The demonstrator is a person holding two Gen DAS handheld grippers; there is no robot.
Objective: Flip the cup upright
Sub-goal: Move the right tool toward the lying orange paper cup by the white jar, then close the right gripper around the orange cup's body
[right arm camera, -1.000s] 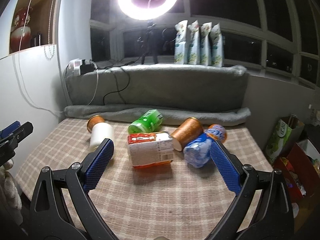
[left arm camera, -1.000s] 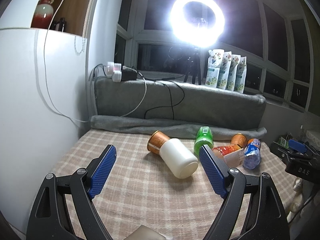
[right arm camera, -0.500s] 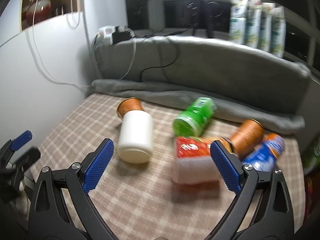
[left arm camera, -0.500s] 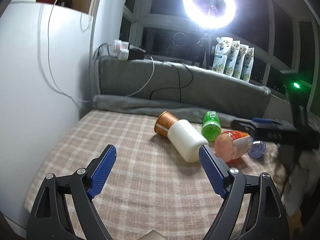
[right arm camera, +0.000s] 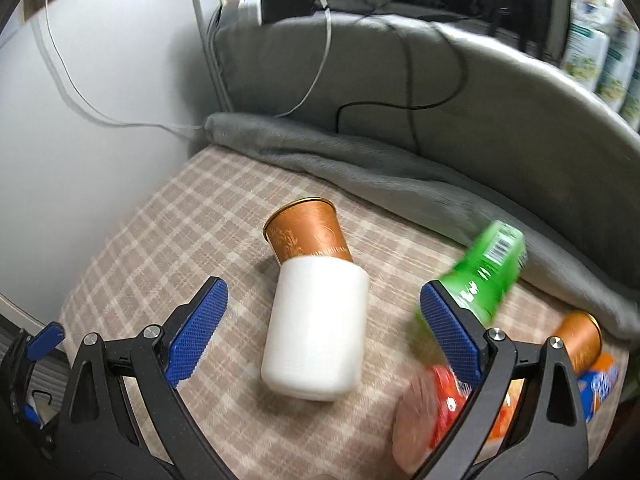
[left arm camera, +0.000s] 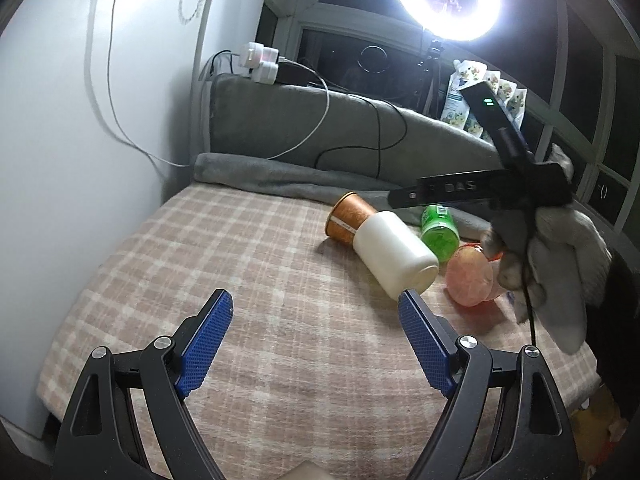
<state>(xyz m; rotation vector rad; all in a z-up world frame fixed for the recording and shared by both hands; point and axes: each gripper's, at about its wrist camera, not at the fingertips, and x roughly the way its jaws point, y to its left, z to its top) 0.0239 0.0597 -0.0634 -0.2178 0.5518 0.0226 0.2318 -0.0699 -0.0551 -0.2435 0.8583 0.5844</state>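
Progress is nil: white cup lies on its side on the plaid cloth, its far end touching a copper cup, ahead and between the wide-open, empty fingers of the right gripper. Left gripper is equally open, holding nothing. Grasping and righting remain.

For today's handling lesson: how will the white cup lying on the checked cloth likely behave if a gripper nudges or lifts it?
The white cup lies on its round side, so probably rolls. Its smooth wall may slip between pads.

Motion blur smears the red packet; the right gripper's frame hides its middle.
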